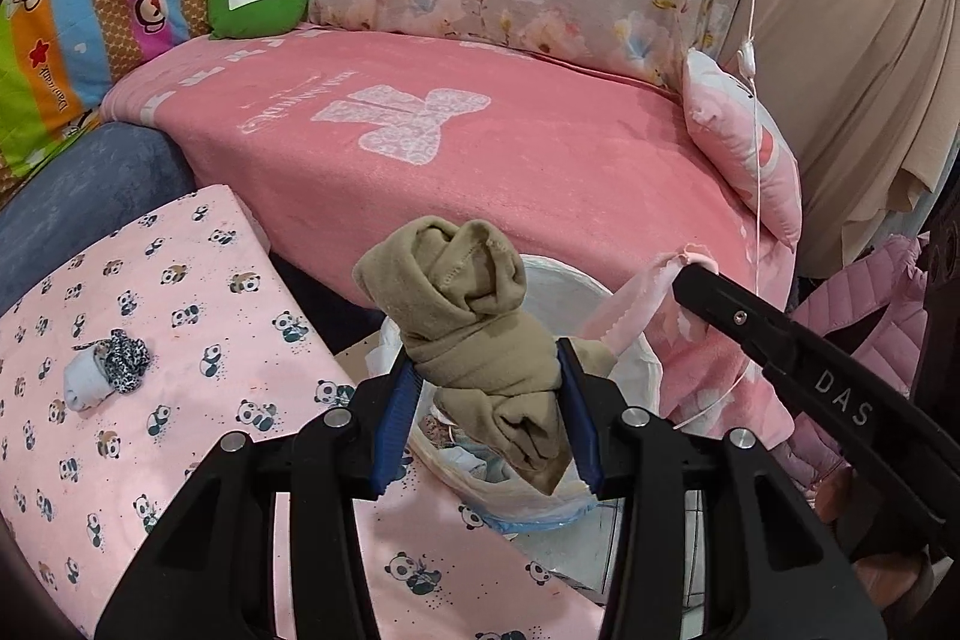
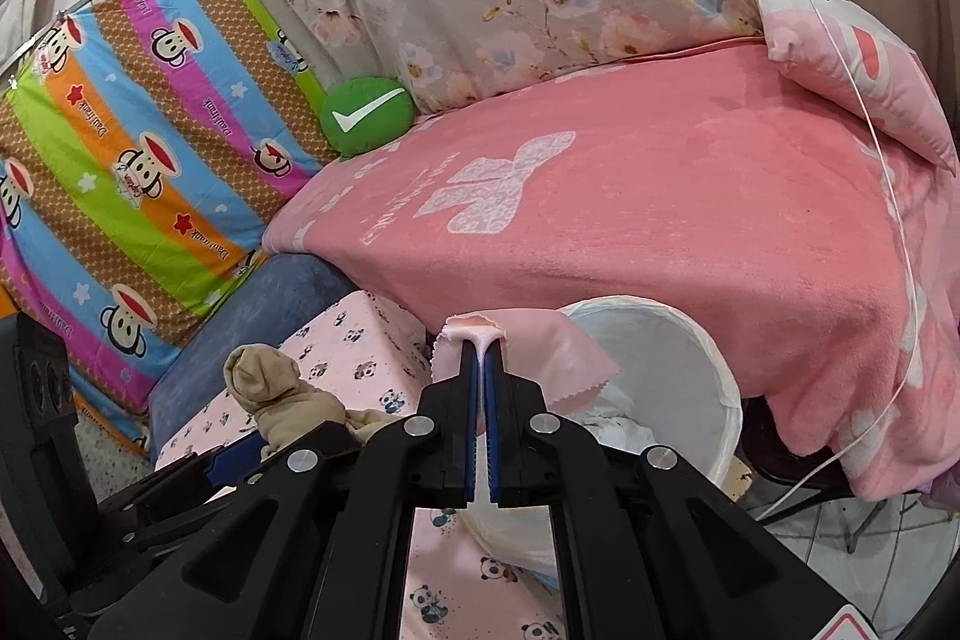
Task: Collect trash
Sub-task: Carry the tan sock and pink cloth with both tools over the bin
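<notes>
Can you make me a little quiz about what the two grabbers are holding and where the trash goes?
1. True or false: the left gripper is empty.
2. What is pinched in the right gripper? A) a green cushion B) a thin pink cloth C) a panda pillow
3. Fill in: the white ____ with a liner stands in front of the bed's pink blanket.

Key
1. False: it grips a rolled beige sock bundle.
2. B
3. bin; it already holds some crumpled waste.
</notes>
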### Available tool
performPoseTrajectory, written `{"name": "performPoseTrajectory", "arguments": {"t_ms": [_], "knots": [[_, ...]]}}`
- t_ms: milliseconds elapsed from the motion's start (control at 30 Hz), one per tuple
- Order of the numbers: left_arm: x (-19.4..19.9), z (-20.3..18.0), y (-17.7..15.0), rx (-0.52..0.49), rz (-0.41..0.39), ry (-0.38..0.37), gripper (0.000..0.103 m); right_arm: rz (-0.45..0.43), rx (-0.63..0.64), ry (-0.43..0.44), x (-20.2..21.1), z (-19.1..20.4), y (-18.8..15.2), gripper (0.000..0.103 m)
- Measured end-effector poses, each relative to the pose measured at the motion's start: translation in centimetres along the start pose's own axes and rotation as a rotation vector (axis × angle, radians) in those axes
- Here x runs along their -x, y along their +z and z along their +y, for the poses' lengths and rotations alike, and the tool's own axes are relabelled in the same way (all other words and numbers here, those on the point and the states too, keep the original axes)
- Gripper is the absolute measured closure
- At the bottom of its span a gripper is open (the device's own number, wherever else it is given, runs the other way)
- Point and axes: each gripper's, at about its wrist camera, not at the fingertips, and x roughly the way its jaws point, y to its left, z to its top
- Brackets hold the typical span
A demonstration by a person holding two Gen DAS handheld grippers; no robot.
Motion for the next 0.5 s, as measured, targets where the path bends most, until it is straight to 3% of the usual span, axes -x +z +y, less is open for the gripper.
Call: {"name": "performPoseTrajectory", "arguments": {"t_ms": [400,500], "knots": [[-2.9,-1.5,0.5,-0.023,0.042,-0.035,0.056,0.003,-0.028,-0.052,-0.7,-2.9,0.6,0.1],[-3.1,-1.3,0.8,-0.016,0.028,-0.023,0.04,0.007,-0.027,-0.058,-1.2,-3.2,0.8,0.099]]}}
